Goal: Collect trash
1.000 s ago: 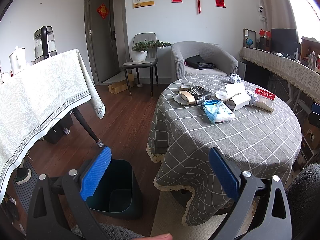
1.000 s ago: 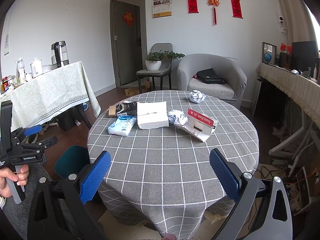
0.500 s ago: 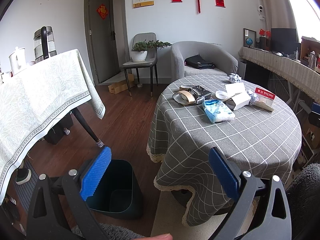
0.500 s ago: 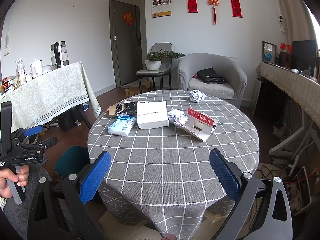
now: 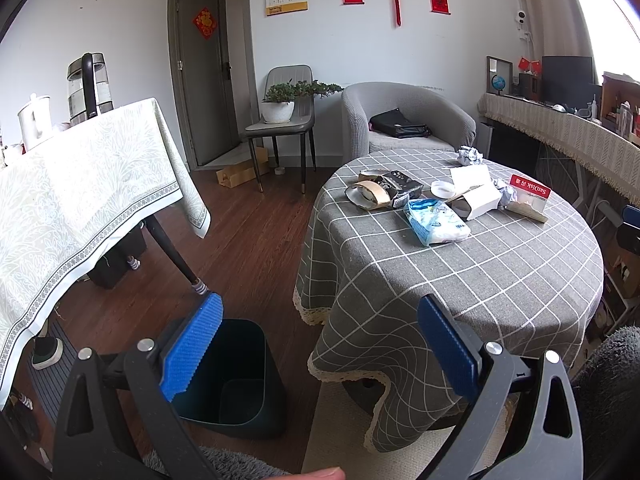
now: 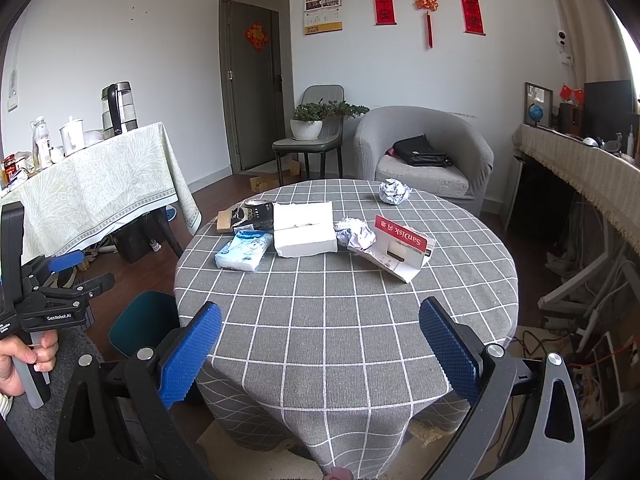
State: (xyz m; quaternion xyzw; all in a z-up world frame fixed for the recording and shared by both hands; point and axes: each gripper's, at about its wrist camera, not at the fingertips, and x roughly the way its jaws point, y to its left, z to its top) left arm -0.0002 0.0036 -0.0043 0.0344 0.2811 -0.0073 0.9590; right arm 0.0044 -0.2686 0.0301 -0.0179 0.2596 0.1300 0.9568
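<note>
Both hand-held grippers, left (image 5: 318,344) and right (image 6: 320,350), are hovering spread and empty; collecting is not yet beginning. Next, the right one is needing to reach the tissue pack (image 6: 243,249) near the desk's (image 6: 344,320) far-left edge, then the bin (image 5: 232,380).

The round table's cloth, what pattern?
Grey tablecloth with a white grid; clearest in the right wrist view.

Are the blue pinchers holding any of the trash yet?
No. The left hand-held gripper and the right hand-held gripper are both open with nothing between their fingers.
</note>
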